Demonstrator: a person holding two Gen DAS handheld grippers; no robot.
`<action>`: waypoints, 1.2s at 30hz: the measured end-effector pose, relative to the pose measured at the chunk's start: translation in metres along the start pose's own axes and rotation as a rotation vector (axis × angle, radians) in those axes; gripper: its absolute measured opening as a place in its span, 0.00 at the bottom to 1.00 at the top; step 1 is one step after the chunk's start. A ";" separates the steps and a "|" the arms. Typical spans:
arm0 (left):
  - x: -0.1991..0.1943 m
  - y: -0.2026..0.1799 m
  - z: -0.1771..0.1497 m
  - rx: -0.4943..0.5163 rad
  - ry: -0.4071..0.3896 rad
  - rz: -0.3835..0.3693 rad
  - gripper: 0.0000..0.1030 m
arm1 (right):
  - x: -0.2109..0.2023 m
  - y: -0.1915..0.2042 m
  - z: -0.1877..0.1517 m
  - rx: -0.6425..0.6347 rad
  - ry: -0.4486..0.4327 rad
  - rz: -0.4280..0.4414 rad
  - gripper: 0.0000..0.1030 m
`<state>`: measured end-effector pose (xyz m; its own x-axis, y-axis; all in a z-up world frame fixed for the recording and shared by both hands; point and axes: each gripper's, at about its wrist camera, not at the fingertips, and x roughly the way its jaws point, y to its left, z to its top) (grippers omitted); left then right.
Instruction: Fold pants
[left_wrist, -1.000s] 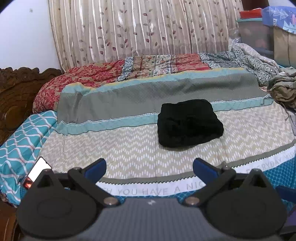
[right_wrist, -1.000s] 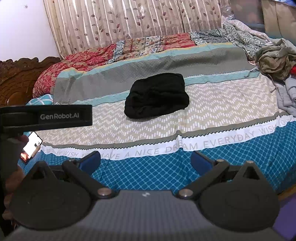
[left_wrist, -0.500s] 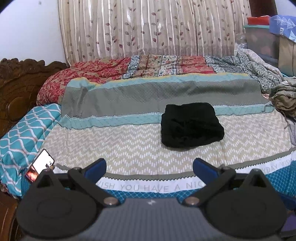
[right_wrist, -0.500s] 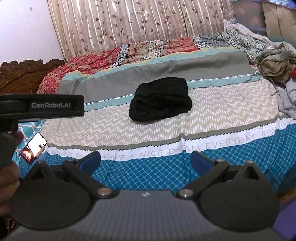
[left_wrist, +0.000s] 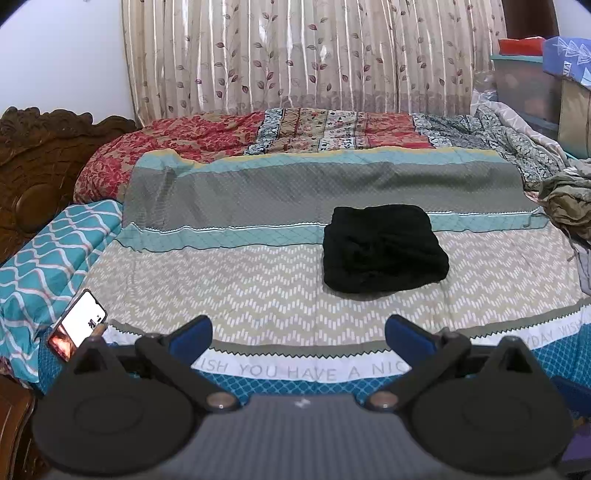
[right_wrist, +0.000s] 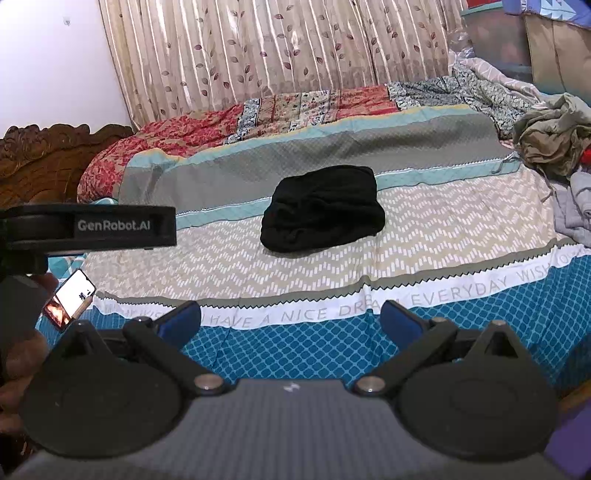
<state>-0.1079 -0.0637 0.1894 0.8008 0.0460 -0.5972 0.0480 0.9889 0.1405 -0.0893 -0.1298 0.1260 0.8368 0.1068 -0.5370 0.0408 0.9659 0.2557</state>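
Black pants (left_wrist: 384, 249) lie folded in a compact bundle on the patterned bedspread (left_wrist: 229, 291), right of the bed's middle; they also show in the right wrist view (right_wrist: 321, 208). My left gripper (left_wrist: 298, 332) is open and empty, held back at the bed's near edge, well short of the pants. My right gripper (right_wrist: 290, 319) is open and empty, also over the near edge. The left gripper's body (right_wrist: 88, 226) shows at the left of the right wrist view.
A lit phone (left_wrist: 77, 325) lies at the bed's near left corner. A carved wooden headboard (left_wrist: 40, 155) stands at left. A pile of crumpled clothes (right_wrist: 550, 136) lies at the right. A red patterned quilt (left_wrist: 295, 129) lies along the far side, under a curtain (left_wrist: 295, 55).
Both grippers have drawn back and lifted a little from the bed. The folded pants have stayed put. Both grippers stayed open.
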 end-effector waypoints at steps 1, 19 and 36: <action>-0.001 0.000 0.000 -0.001 -0.002 -0.002 1.00 | 0.000 0.000 0.000 -0.001 -0.002 0.001 1.00; -0.001 0.001 -0.001 -0.011 -0.016 -0.018 1.00 | 0.002 0.003 -0.002 -0.005 -0.002 -0.014 1.00; -0.003 -0.002 -0.002 -0.004 -0.025 -0.026 1.00 | -0.003 -0.001 -0.001 0.010 -0.033 -0.038 1.00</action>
<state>-0.1109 -0.0659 0.1893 0.8143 0.0168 -0.5802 0.0664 0.9903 0.1220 -0.0924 -0.1308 0.1267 0.8521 0.0625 -0.5197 0.0778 0.9667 0.2439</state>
